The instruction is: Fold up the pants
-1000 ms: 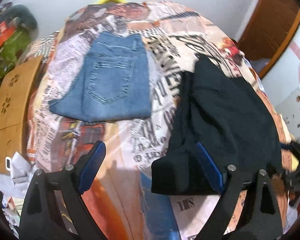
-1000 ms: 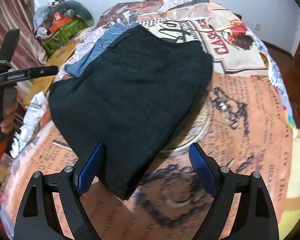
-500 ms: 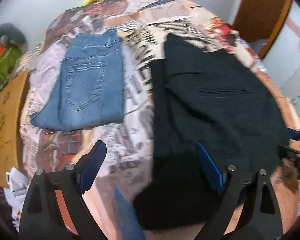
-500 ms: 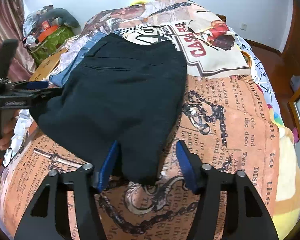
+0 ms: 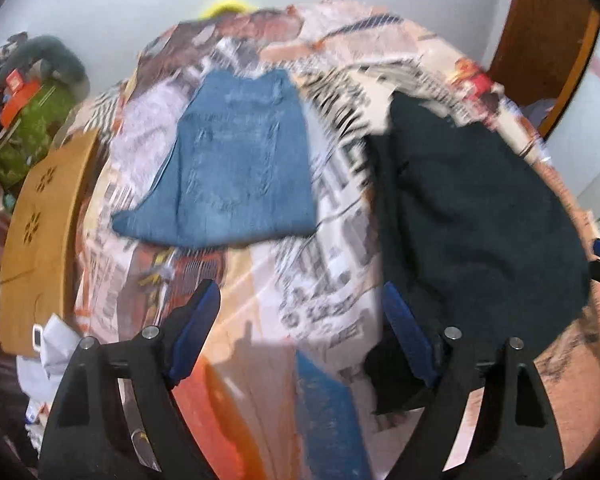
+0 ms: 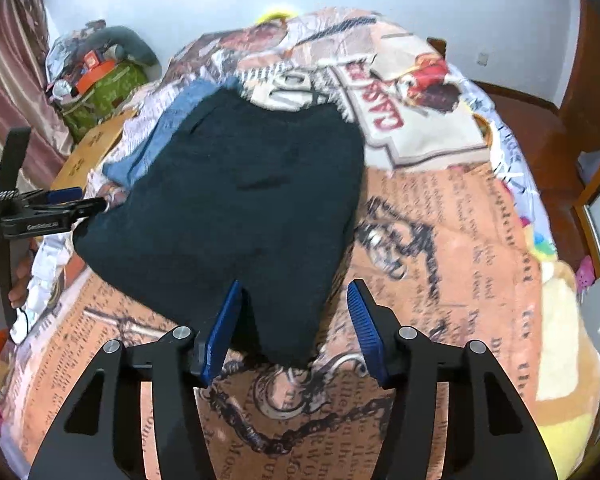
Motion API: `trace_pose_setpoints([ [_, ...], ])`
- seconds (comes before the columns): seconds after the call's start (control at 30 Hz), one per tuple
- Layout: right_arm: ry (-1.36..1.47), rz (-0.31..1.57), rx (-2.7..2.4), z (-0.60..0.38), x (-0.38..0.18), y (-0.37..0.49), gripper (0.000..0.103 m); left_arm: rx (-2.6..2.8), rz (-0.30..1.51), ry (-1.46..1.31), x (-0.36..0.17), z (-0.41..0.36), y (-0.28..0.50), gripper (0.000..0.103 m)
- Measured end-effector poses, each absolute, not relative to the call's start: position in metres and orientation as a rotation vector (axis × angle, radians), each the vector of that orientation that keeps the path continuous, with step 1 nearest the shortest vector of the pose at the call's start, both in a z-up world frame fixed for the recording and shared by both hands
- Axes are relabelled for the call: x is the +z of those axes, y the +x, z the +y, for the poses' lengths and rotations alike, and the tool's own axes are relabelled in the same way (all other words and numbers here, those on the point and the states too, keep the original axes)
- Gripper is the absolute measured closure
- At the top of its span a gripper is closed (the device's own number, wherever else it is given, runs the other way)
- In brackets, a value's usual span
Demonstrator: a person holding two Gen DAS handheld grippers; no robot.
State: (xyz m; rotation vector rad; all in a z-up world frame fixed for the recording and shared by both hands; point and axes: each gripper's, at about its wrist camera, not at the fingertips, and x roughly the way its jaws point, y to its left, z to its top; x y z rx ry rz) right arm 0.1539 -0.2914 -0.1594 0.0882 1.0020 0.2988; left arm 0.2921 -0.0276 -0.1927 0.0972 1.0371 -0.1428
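Black pants (image 6: 236,208), soft, limp, light, lying mid-bed (image 6: 440,208) toward its near edge; best pinched at hem corners, right gripper (image 6: 294,328) half-spread around one, left gripper (image 5: 300,336) wide, closing, empty.

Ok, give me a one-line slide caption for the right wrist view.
Right gripper straddles the near corner of the dark pants on the printed bedspread, folded jeans behind.
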Motion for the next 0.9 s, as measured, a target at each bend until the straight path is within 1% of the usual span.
trace_pose_setpoints([
  [0.17, 0.119, 0.964, 0.29, -0.303, -0.143, 0.172, 0.052, -0.202, 0.997, 0.108, -0.176, -0.053, 0.314, 0.019],
  [0.33, 0.118, 0.951, 0.305, -0.303, -0.14, 0.2, 0.052, -0.254, 1.0, 0.104, -0.176, -0.079, 0.342, 0.019],
  [0.6, 0.069, 0.996, 0.324, -0.296, -0.164, 0.26, 0.052, -0.262, 1.019, 0.056, -0.192, -0.093, 0.391, 0.019],
  [0.67, 0.057, 1.01, 0.324, -0.295, -0.172, 0.274, 0.052, -0.259, 1.027, 0.08, -0.201, -0.1, 0.402, 0.021],
  [0.77, 0.038, 1.021, 0.307, -0.294, -0.183, 0.289, 0.052, -0.231, 1.029, 0.128, -0.213, -0.106, 0.411, 0.027],
  [0.87, 0.03, 1.024, 0.311, -0.293, -0.19, 0.297, 0.052, -0.229, 1.026, 0.137, -0.222, -0.109, 0.417, 0.027],
  [0.9, 0.028, 1.027, 0.315, -0.292, -0.193, 0.298, 0.053, -0.228, 1.022, 0.139, -0.224, -0.108, 0.417, 0.027],
])
